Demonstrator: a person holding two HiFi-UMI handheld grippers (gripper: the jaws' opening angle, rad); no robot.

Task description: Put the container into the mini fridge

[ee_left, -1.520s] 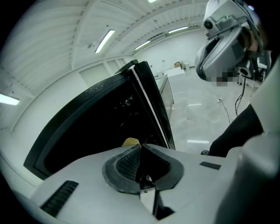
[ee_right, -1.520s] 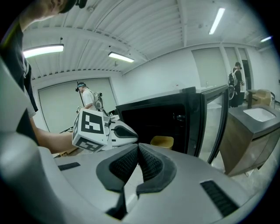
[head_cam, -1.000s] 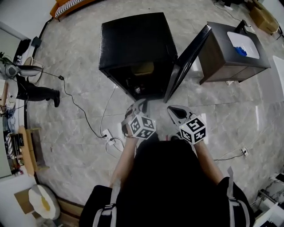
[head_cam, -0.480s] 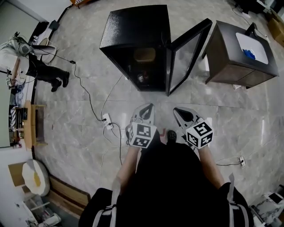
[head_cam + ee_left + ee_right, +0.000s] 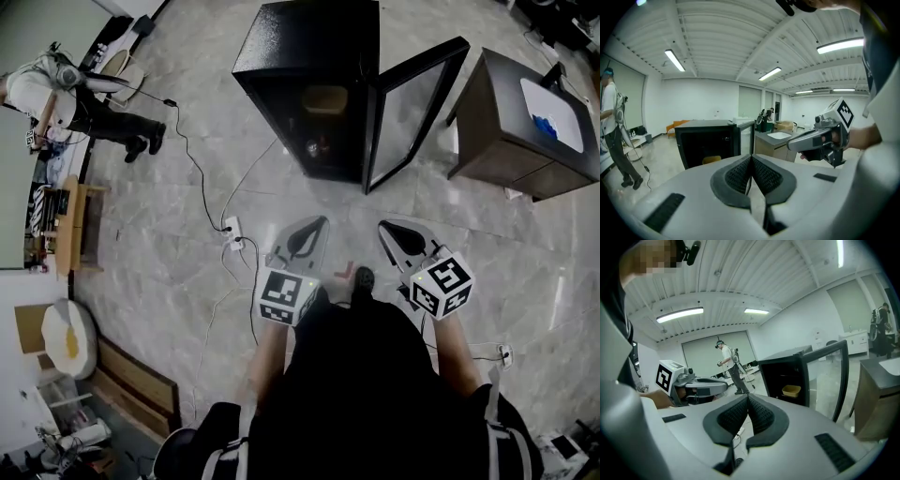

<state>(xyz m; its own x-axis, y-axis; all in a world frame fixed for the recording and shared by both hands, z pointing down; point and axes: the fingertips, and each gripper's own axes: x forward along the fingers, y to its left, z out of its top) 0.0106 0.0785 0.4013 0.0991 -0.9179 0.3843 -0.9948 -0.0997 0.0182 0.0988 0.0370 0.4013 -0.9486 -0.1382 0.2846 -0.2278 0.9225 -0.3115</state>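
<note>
both claws are clenched on nothing. the left claw (image 5: 302, 236) and the right claw (image 5: 405, 240) hang side by side in front of the person, their ribbed pads pressed together. they point at the black box-shaped mini fridge (image 5: 309, 56), which stands well ahead of them.

the likeliest slip is leaving the fridge's glass-paned door (image 5: 412, 108) as it is, swung wide ahead of the right claw. a hard shove on the pane with a closed claw could slam it and jolt the shelves. a second hazard lies on the marble floor just left of the left claw. a white power strip (image 5: 232, 228) and its black cable (image 5: 202, 183) trail toward the fridge. a foot catching them on the way forward could trip the person or tug the plug out.

the shallow yellow plastic container (image 5: 325, 97) sits on the upper shelf inside the fridge, well apart from both claws. whether it holds anything cannot be told. below it is a small shiny thing (image 5: 312, 147), too small to name. on the dark brown desk (image 5: 511, 155), ahead and right of the right claw, a white tray (image 5: 562, 98) carries a small blue thing (image 5: 547, 124).
</note>
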